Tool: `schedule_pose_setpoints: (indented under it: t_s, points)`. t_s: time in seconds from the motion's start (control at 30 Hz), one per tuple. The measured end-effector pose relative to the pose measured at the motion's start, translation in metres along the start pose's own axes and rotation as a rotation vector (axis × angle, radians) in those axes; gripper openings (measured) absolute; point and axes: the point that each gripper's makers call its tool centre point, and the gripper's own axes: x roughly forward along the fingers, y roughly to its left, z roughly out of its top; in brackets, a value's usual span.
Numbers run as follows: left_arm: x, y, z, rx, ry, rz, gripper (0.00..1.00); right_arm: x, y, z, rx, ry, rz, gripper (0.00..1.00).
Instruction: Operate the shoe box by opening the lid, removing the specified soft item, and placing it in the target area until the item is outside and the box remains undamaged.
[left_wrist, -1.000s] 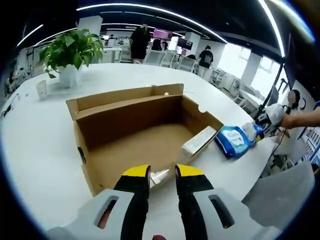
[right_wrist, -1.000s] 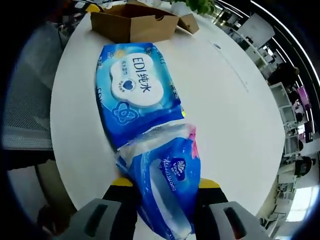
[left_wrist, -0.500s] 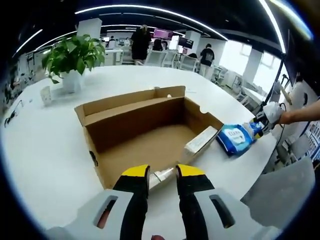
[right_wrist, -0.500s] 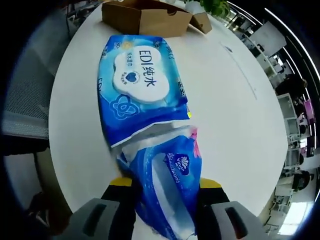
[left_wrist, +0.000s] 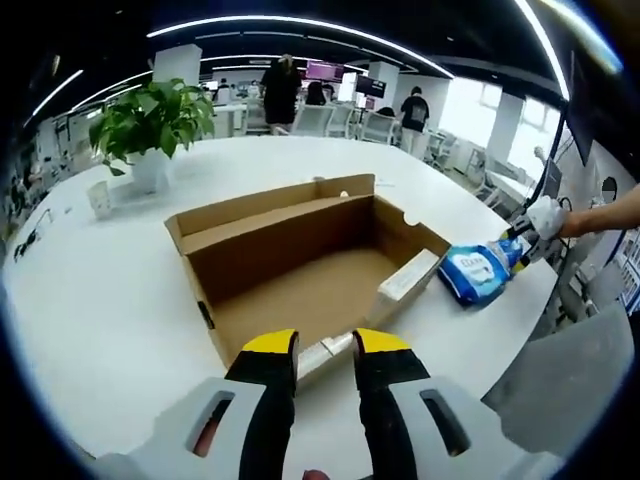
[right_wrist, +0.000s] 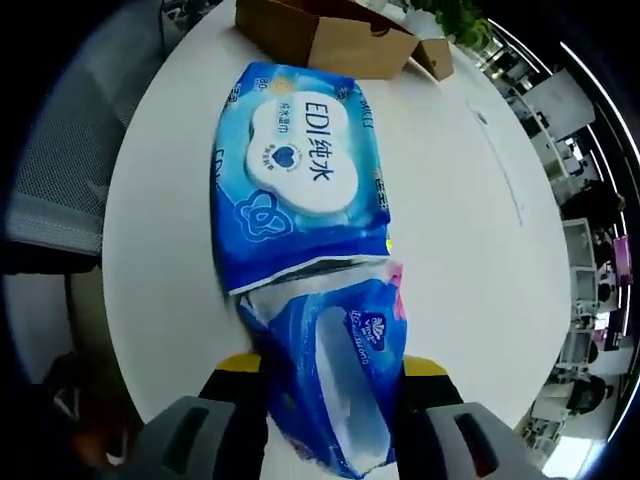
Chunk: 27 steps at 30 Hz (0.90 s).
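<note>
While the shoe box (left_wrist: 310, 265) sat open on the white table (left_wrist: 90, 300), its lid flap folded back, the right gripper (right_wrist: 335, 385) had its 2 jaws closed on a blue tissue pack (right_wrist: 335, 385). That pack lay on the table, outside the box, butted against a larger blue wipes pack (right_wrist: 295, 175) (the one with the white cloud label). Both looked soft and light, their plastic wrap glossy and likely slippery, so a hold across the middle of the tissue pack, where it crumpled, seemed safest; too hard a pinch would only squash it. Over at the box, the left gripper (left_wrist: 325, 355) held its jaws slightly apart at the near cardboard wall, gripping nothing that I could make out. A potted plant (left_wrist: 150, 120) stood beyond.
</note>
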Motion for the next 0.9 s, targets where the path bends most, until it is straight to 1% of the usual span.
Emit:
schedule_pose_setpoints:
  t_s: [0.1,0.17,0.27,0.37,0.5,0.6,0.63,0.73,0.8,0.9]
  points:
    - [0.0,0.001,0.001,0.014,-0.004,0.007,0.21,-0.005,-0.003,-0.003,-0.032,0.016,0.008,0.47]
    - [-0.001,0.001,0.002,-0.007,-0.012,-0.003,0.22,-0.01,-0.005,-0.003,-0.042,0.023,0.015,0.46]
    - [-0.002,0.005,0.002,0.046,-0.006,0.033,0.22,-0.021,-0.011,-0.001,-0.057,0.031,0.011,0.46]
    - [-0.001,0.0,0.003,0.063,-0.006,0.02,0.22,-0.032,-0.02,0.004,-0.072,0.025,-0.003,0.46]
    - [-0.001,-0.002,0.004,0.076,-0.006,0.013,0.23,-0.041,-0.03,0.015,-0.123,0.028,-0.013,0.45]
    - [-0.001,-0.001,0.004,0.071,-0.01,0.012,0.23,-0.045,-0.037,0.033,-0.147,0.01,-0.021,0.43]
    - [-0.001,0.001,0.006,0.069,-0.014,0.017,0.23,-0.046,-0.039,0.043,-0.155,0.002,-0.022,0.43]
    - [-0.002,0.003,0.007,0.059,-0.022,0.019,0.23,-0.047,-0.042,0.064,-0.179,-0.022,-0.021,0.42]
    - [-0.002,0.002,0.008,0.062,-0.026,0.014,0.23,-0.047,-0.044,0.088,-0.198,-0.054,-0.018,0.42]
    - [-0.002,0.001,0.01,0.044,-0.034,0.002,0.23,-0.046,-0.045,0.116,-0.211,-0.1,-0.013,0.42]
